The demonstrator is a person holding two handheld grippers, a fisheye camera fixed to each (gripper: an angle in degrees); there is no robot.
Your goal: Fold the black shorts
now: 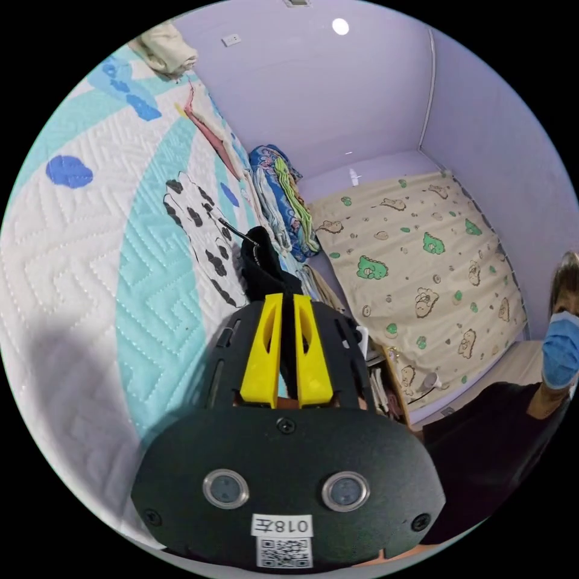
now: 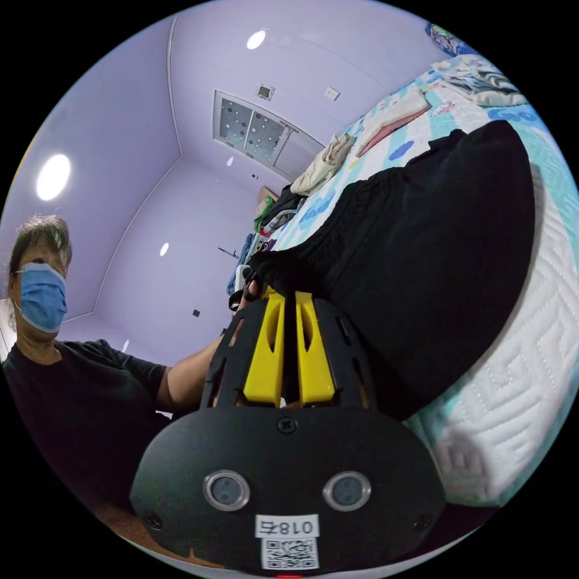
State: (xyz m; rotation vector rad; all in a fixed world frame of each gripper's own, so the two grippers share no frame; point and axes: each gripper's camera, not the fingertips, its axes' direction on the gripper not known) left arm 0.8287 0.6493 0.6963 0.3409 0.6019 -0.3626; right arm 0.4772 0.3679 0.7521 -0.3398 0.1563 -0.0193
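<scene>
Black shorts (image 2: 422,253) lie on the quilt (image 2: 512,386), waistband nipped at one end by the right gripper (image 2: 288,295), jaws clenched | left gripper (image 1: 288,298) pinches black cloth too (drawcord showing) | farther: clothes pile (image 1: 283,193), curtain (image 1: 422,271), person (image 2: 72,386).

The black shorts (image 2: 422,241) are lying spread across a quilted white-and-turquoise bed cover (image 2: 512,374) in the right gripper view, their gathered, ribbed waistband running along the upper edge and one corner of it bunching between the yellow jaws of the right gripper (image 2: 288,297). The plain, matte fabric is draping over the edge of the bed. In the left gripper view, a narrow bunch of the same black shorts (image 1: 262,265) is rising from between the near-closed yellow jaws of the left gripper (image 1: 287,298), a thin drawstring trailing out over the cover (image 1: 72,253).
</scene>
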